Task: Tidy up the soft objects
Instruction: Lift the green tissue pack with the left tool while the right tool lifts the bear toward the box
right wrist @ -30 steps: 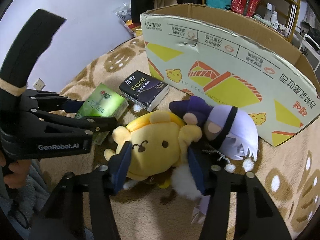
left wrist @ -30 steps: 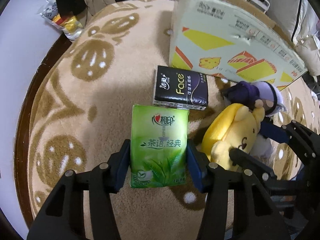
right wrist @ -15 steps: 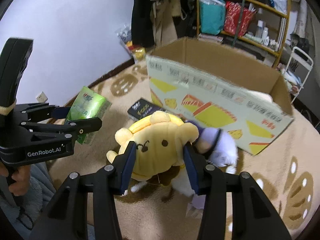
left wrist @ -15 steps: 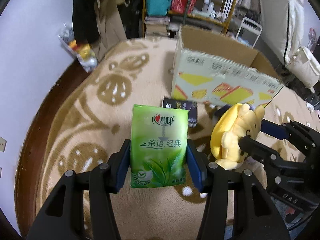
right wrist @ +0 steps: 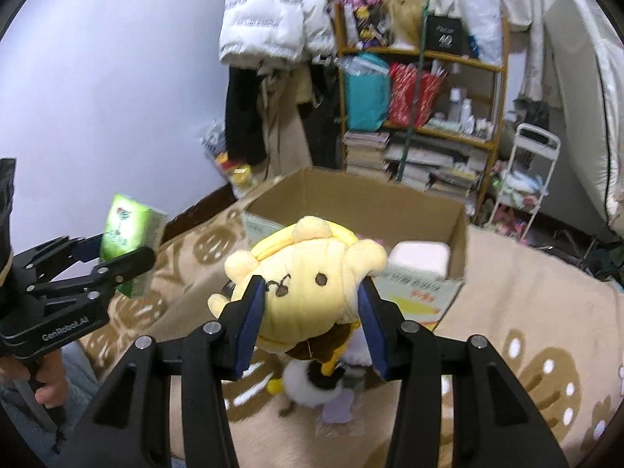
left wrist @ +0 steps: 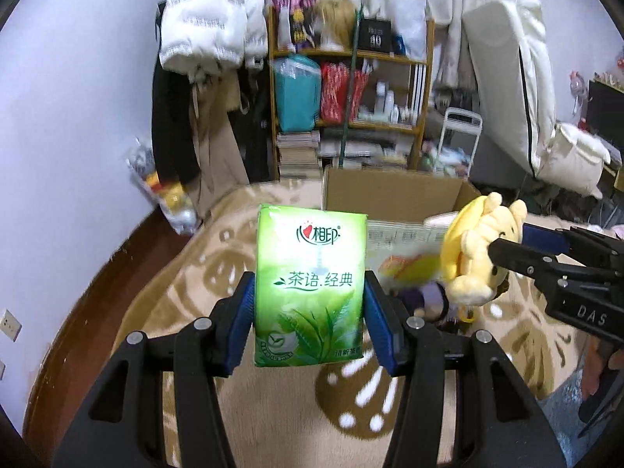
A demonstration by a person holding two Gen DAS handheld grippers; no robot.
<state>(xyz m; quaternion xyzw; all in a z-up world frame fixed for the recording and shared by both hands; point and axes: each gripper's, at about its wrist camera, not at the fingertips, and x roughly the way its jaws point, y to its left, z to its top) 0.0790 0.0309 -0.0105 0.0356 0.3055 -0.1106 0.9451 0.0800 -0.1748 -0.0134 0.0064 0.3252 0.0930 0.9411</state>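
My left gripper is shut on a green tissue pack and holds it up above the rug; the pack also shows in the right wrist view. My right gripper is shut on a yellow plush dog, lifted off the rug; the plush also shows in the left wrist view. An open cardboard box stands beyond both grippers, with a white and pink pack inside. A purple and white plush lies on the rug in front of the box.
A beige patterned rug covers the surface. A wooden shelf with books and bags stands behind the box. Coats hang at the left wall. A white folding rack stands at the right. A snack bag lies by the wall.
Both grippers have risen and tilted up from the rug, carrying the green pack and the yellow plush. The open top of the box has come into view; the black tissue pack has dropped out of sight.
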